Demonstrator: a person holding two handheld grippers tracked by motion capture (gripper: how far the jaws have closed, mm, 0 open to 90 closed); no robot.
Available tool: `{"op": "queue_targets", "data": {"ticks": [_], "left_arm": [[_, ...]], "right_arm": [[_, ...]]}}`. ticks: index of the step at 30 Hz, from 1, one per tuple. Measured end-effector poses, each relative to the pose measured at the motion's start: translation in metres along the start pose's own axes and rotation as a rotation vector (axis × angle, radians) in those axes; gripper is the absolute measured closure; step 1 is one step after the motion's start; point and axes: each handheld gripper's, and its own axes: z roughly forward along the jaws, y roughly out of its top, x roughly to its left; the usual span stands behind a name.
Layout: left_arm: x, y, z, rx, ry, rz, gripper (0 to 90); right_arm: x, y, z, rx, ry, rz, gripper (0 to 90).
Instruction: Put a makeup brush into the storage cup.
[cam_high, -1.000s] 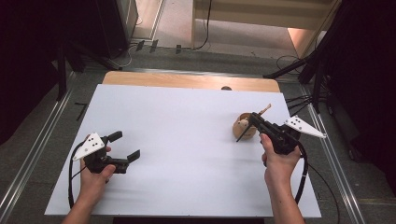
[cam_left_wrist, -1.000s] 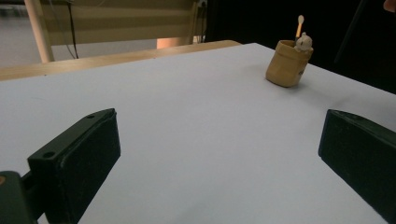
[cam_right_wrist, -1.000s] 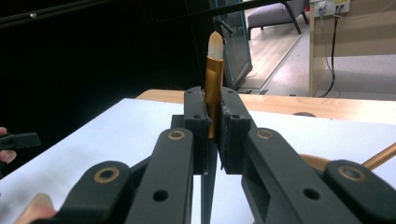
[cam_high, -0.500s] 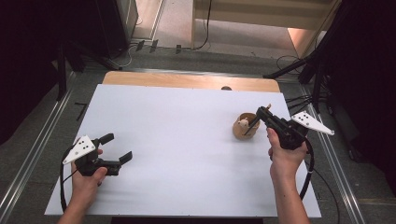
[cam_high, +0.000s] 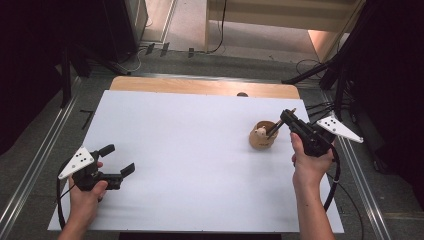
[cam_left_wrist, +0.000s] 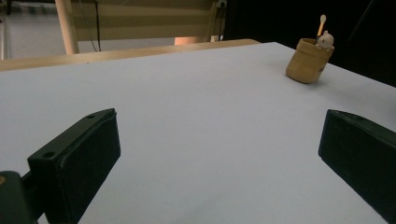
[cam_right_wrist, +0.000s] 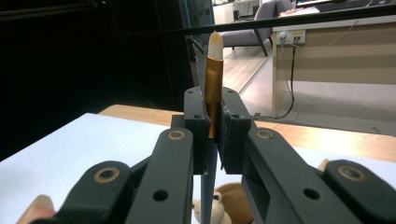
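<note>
A small wooden cup (cam_high: 261, 139) with a tiny bear figure (cam_high: 259, 132) on its rim stands right of centre on the white sheet (cam_high: 190, 150). My right gripper (cam_high: 284, 118) is shut on a slim stick with a gold band and pale tip (cam_right_wrist: 212, 79), whose lower end reaches down into the cup (cam_right_wrist: 238, 196). My left gripper (cam_high: 118, 159) hovers low near the sheet's front left, open, with nothing between its jaws. From the left gripper view the cup (cam_left_wrist: 307, 61), the bear (cam_left_wrist: 325, 40) and the stick's tip (cam_left_wrist: 322, 19) stand far off at the upper right.
The white sheet covers a wooden table (cam_high: 200, 86) whose bare strip runs along the far edge. Metal rails (cam_high: 35, 165) flank both sides. Black stand legs (cam_high: 320, 75) and cables lie beyond the right far corner.
My left gripper has drifted left, toward the sheet's edge. The right gripper stays at the cup with the stick held.
</note>
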Motion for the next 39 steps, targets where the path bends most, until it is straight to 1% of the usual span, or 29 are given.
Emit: {"op": "queue_targets", "data": {"ticks": [2,4,7,10,11,12,20,22,24,25,30,31,33,35,37,39], "left_arm": [[0.0,-0.001,-0.001,0.004,0.002,0.005,0.0],[0.001,-0.001,-0.002,0.004,0.003,0.002,0.0],[0.001,-0.001,-0.004,-0.002,0.003,0.009,0.0],[0.002,-0.002,-0.006,-0.007,0.002,-0.001,0.0],[0.003,-0.002,-0.006,-0.002,0.006,-0.002,0.0],[0.003,-0.003,-0.006,0.0,0.007,-0.003,0.0],[0.006,-0.004,-0.01,-0.004,0.014,-0.013,0.0],[0.006,-0.004,-0.01,-0.003,0.014,-0.011,0.0],[0.006,-0.005,-0.011,-0.005,0.014,-0.012,0.0],[0.006,-0.005,-0.011,-0.005,0.014,-0.012,0.0],[0.006,-0.005,-0.01,-0.003,0.012,-0.011,0.0],[0.006,-0.005,-0.01,-0.001,0.015,-0.014,0.0],[0.006,-0.006,-0.01,-0.004,0.012,-0.015,0.0],[0.007,-0.006,-0.01,-0.002,0.014,-0.016,0.0],[0.007,-0.006,-0.01,-0.002,0.014,-0.017,0.0],[0.007,-0.006,-0.01,0.0,0.014,-0.015,0.0]], "right_arm": [[0.0,0.001,0.0,-0.002,-0.003,0.004,84.9],[-0.001,0.002,0.001,-0.011,-0.008,-0.007,84.9],[-0.001,0.003,0.002,-0.021,-0.019,-0.019,84.9],[-0.003,0.004,0.003,-0.033,-0.029,-0.031,84.9],[-0.004,0.003,0.004,-0.031,-0.029,-0.03,84.9],[-0.005,0.003,0.005,-0.034,-0.033,-0.041,84.9],[-0.008,0.0,0.012,-0.026,-0.047,-0.054,84.9],[-0.009,-0.001,0.014,-0.027,-0.05,-0.065,84.9],[-0.009,-0.002,0.016,-0.015,-0.055,-0.068,84.9],[-0.01,-0.002,0.017,-0.014,-0.059,-0.077,84.9],[-0.012,-0.006,0.021,-0.002,-0.069,-0.082,84.9],[-0.013,-0.007,0.022,0.002,-0.07,-0.075,84.9],[-0.015,-0.009,0.024,0.0,-0.08,-0.081,84.9],[-0.017,-0.012,0.026,0.009,-0.083,-0.069,84.9],[-0.019,-0.014,0.027,0.016,-0.085,-0.076,84.9],[-0.02,-0.017,0.029,0.021,-0.09,-0.068,84.9]]}}
